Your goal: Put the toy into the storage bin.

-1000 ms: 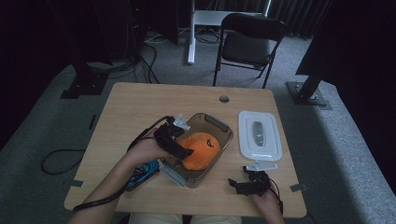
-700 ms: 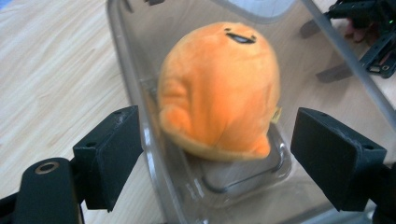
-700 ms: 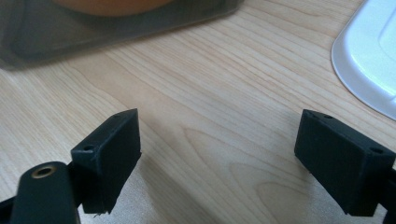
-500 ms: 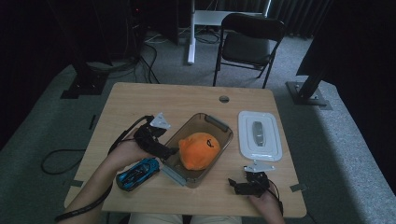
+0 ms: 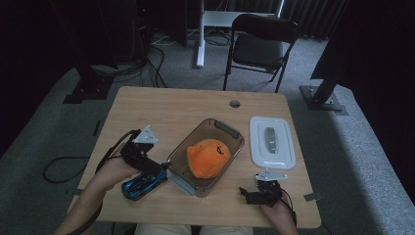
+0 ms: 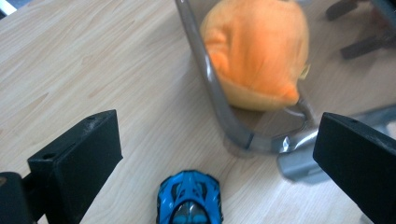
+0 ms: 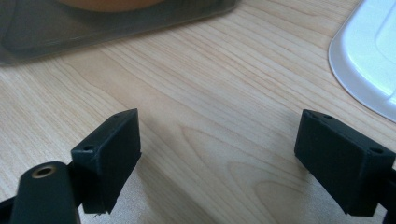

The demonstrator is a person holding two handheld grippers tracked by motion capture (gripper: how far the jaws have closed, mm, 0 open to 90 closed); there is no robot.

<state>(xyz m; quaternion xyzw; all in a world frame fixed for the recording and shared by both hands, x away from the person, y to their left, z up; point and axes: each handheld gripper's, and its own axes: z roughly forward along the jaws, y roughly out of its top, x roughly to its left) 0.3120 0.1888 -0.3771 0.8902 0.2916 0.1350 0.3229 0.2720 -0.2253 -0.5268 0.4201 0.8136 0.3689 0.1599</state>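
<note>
Left hand-held gripper point(image 5: 159, 172) over toy car point(image 5: 142, 183), jaws just opening.

White lid point(image 5: 272, 142); black folding chair point(image 5: 260, 45)

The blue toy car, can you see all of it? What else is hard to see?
- Blue toy car: the left gripper view's bottom edge cuts off its back; in the high view the left gripper covers part of it.
- Orange plush toy: its underside is hidden by the container wall; its face marks are too small to read.
- White lid: cut off by the right gripper view's edge.
- Container in the right gripper view: blurred, cut by the top edge.
</note>
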